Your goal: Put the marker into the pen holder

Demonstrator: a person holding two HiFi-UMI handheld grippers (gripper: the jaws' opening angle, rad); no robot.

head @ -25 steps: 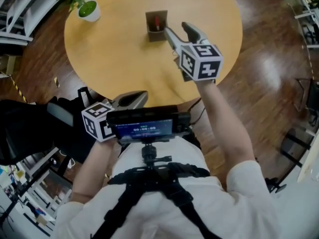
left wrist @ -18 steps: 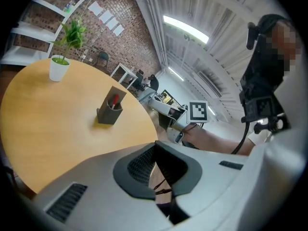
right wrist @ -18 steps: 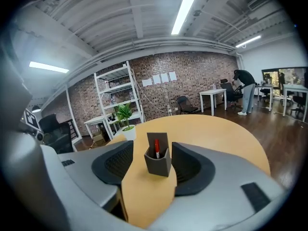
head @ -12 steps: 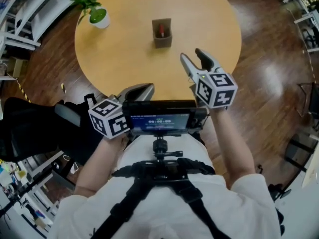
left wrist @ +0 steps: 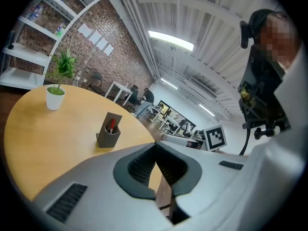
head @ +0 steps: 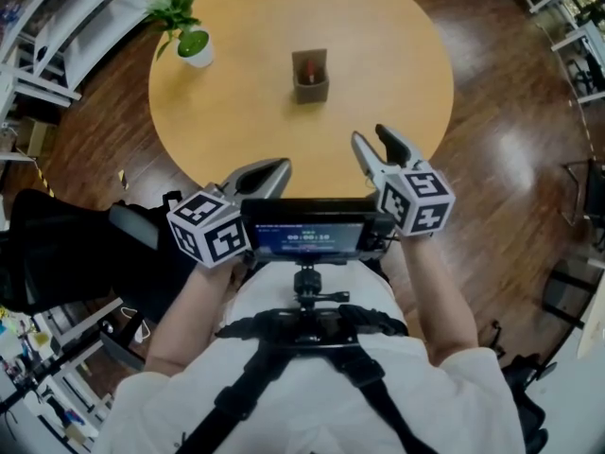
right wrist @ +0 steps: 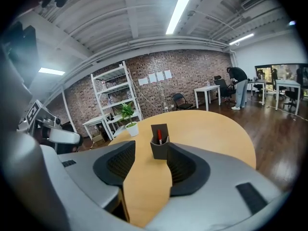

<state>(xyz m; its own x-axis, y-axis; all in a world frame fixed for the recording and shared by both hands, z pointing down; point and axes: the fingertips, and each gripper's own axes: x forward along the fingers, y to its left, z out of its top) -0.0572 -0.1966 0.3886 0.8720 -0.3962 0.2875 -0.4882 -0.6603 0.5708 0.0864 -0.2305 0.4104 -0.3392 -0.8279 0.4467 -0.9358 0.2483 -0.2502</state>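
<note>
Marker (head: 306, 66) stands in the holder (head: 310, 85) mid-worktop (head: 236, 93), well apart from both tongs; right tongs (head: 371, 137) empty, jaws wide but closing; left tongs (head: 280, 165) empty, jaws pressed together

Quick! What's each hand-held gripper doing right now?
Left hand-held gripper: closed, empty.
Right hand-held gripper: open, jaws closing, nothing between them.

I see the pen holder (head: 310, 77) on the table (head: 397, 36), the marker (head: 307, 67) inside it; the potted plant (head: 194, 43) sits left of the pen holder, slightly behind.
</note>
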